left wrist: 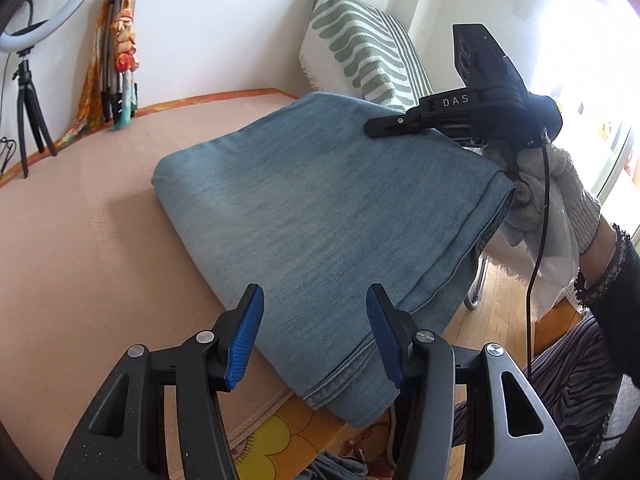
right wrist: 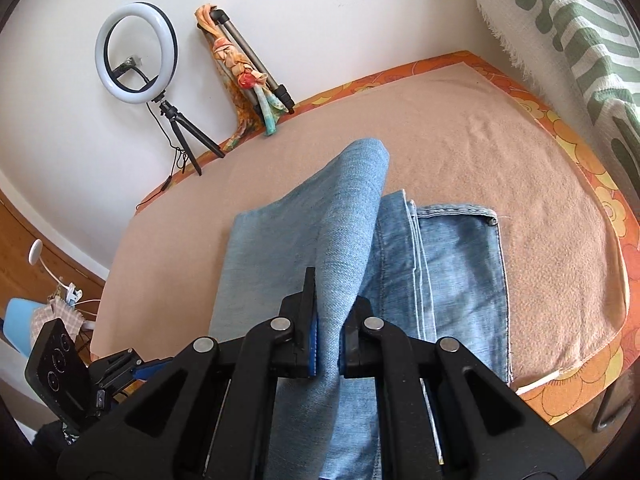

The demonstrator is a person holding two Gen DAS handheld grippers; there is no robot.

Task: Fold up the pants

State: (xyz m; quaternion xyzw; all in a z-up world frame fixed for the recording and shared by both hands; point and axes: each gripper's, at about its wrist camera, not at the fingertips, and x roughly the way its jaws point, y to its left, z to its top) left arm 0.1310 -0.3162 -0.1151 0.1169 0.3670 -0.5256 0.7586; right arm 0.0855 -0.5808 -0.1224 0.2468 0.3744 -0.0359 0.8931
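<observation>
The pants [right wrist: 316, 248] lie across the blanketed table [right wrist: 500, 152]; a fold is in progress. The right gripper [right wrist: 326, 344] is clamped on a raised denim fold, its ridge running toward 12 o'clock. The left gripper [left wrist: 316, 332] hovers wide apart, holding nothing. Next, probably, carry the fold over and lay it flat – edges aligned. Only the right wrist view shows the hems at 2 o'clock – the left shows smooth folded denim

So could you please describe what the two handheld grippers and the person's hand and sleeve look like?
Both grippers are black plastic with silver pivot bolts and ribbed blue finger pads. The right gripper carries white "DAS" lettering and trails a thin black cable. The right hand wears a white knit glove below a dark, lace-trimmed sleeve. The left gripper looks the same.
</observation>
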